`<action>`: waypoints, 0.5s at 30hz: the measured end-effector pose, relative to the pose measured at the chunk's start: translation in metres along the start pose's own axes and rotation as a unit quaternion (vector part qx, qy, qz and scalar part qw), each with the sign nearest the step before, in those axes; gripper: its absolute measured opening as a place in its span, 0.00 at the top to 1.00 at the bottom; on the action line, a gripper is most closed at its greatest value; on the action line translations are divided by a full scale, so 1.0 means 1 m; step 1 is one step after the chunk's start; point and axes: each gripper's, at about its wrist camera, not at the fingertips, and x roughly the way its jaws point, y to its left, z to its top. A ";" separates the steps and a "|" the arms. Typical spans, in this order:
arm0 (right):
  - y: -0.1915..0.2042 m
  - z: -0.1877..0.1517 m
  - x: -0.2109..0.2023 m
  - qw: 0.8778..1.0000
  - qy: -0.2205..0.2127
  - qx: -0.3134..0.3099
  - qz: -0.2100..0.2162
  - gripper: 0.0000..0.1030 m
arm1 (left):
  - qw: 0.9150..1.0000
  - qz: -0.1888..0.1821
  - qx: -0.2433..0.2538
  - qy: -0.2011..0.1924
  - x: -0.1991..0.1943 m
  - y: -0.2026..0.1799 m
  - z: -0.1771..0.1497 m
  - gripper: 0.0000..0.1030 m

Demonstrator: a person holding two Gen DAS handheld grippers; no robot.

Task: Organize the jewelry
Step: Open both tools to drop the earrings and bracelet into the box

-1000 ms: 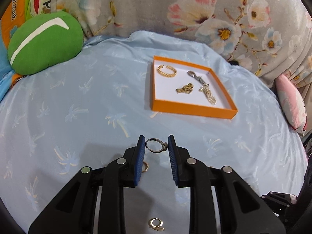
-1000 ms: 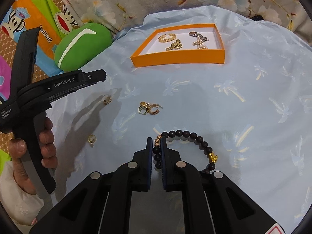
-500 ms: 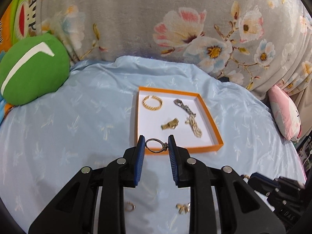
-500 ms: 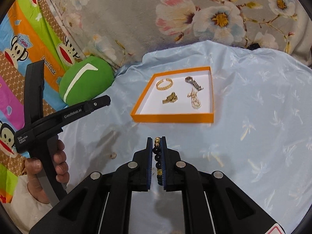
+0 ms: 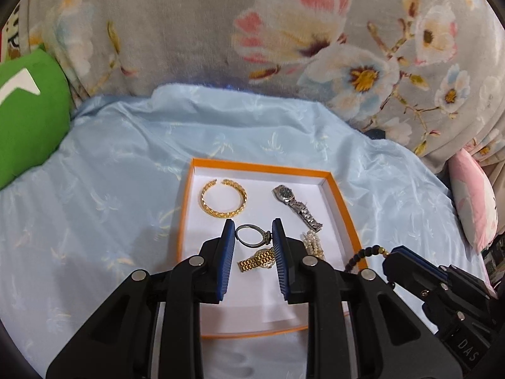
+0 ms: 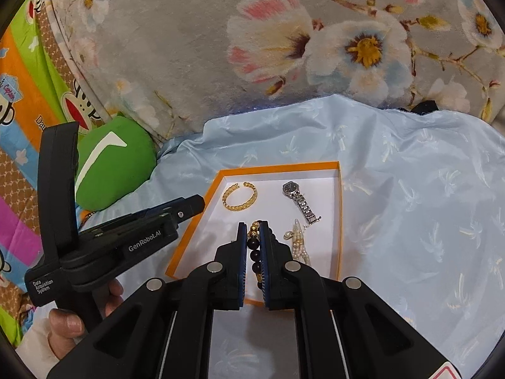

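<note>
left gripper [image 5: 253, 236] clamps one ring [image 5: 252, 235], right gripper [image 6: 253, 237] one bead bracelet [image 6: 255, 246], over one tray [image 5: 184, 208].

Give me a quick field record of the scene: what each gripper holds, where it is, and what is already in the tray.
left gripper: shut on a silver ring with a stone, held over the tray
right gripper: shut on a black bead bracelet with gold charms, over the tray's near half
tray: orange-rimmed shallow box with white floor, on pale blue cloth
in tray: open gold cuff bangle, silver wristwatch, gold wristwatch, pearl strand
beside: green cushion
</note>
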 end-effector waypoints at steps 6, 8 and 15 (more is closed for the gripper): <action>0.004 -0.012 0.038 0.999 0.042 0.002 0.033 0.92 | 1.000 0.012 0.006 0.014 0.020 0.000 -0.012 0.70; 0.004 -0.015 0.036 0.998 0.036 0.008 0.041 0.87 | 1.000 0.020 -0.002 0.012 0.018 0.005 -0.013 0.44; -0.006 -0.017 -0.013 0.999 -0.006 0.029 0.037 0.84 | 0.998 0.012 -0.038 -0.038 -0.029 0.032 -0.011 0.33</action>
